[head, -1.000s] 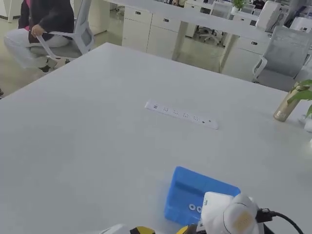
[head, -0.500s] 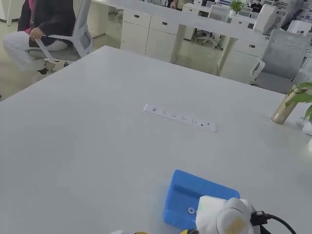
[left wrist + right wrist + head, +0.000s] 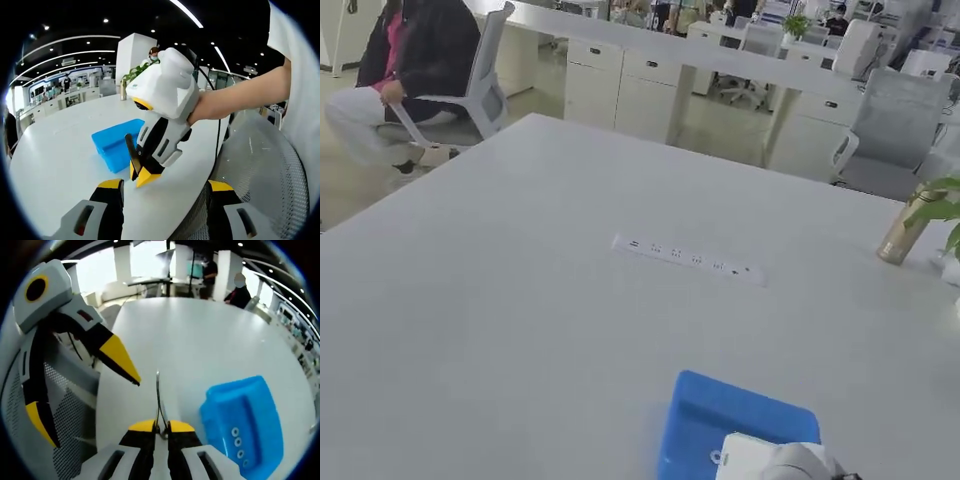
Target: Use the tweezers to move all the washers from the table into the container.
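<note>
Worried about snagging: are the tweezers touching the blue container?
Apart. The right gripper view shows bare white table between the tweezers, clamped in the right gripper, and the blue container.

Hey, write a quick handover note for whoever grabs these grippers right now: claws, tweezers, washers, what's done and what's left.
Left claw: open, holding nothing.
Right claw: shut on the tweezers, nothing at their tips, beside the blue container.
Done: four washers lie in the container.
Left: whether more washers lie on the table cannot be told; look it over and move any into the container.
</note>
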Demonstrator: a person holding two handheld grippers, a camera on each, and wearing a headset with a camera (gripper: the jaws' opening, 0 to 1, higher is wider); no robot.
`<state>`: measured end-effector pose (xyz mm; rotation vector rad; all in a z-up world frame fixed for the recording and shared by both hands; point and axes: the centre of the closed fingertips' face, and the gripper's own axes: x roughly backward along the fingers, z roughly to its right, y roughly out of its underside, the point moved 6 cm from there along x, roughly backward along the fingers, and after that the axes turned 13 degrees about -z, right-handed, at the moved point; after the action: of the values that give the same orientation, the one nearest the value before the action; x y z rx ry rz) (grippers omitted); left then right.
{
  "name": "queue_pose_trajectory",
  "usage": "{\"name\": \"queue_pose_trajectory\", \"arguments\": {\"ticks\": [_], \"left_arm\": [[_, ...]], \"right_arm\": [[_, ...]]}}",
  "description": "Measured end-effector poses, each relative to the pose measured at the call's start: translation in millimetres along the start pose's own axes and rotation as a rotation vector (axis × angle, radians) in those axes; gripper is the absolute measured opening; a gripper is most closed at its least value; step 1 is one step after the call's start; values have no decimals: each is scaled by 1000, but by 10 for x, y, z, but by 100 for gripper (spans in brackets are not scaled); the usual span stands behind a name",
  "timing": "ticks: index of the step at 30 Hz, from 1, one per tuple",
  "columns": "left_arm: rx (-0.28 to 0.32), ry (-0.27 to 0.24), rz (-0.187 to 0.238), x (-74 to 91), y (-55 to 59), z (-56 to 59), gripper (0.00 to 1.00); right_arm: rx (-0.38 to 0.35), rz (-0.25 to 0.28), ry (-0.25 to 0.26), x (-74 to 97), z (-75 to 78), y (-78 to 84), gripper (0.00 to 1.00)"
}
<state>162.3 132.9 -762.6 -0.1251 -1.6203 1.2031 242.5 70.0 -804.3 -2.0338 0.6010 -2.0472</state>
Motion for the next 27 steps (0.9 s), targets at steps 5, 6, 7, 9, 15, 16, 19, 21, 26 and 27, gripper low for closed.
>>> {"name": "queue_pose_trajectory", "arguments": {"ticks": [5, 6, 7, 9, 15, 16, 19, 21, 26, 27], "left_arm": [[1, 2, 6, 1, -4, 3, 66], [4, 0, 9, 4, -7, 0, 66], [6, -4, 17, 12, -13, -6, 66], [13, -5, 23, 16, -17, -11, 66], [-28, -26, 5, 18, -21, 9, 66], [-24, -32, 5, 24, -20, 1, 66], [3, -44, 30, 53, -35, -28, 67], [1, -47, 35, 59, -40, -23, 67], [-2, -47, 41, 59, -47, -20, 67], [1, -45, 46, 61, -52, -19, 67]], "right_arm": [[-29, 35, 23, 12, -16, 34, 5], [-53, 46, 28, 15, -20, 37, 5], [-61, 48, 30, 20, -20, 38, 5], [-69, 49, 32, 19, -17, 39, 5], [-76, 59, 39, 12, -25, 47, 5], [-69, 58, 41, 9, -26, 45, 5], [-59, 52, 43, 6, -30, 49, 5], [-58, 50, 44, 6, -31, 62, 5], [-84, 48, 47, 4, -39, 102, 5], [-86, 48, 50, 3, -39, 107, 5]]}}
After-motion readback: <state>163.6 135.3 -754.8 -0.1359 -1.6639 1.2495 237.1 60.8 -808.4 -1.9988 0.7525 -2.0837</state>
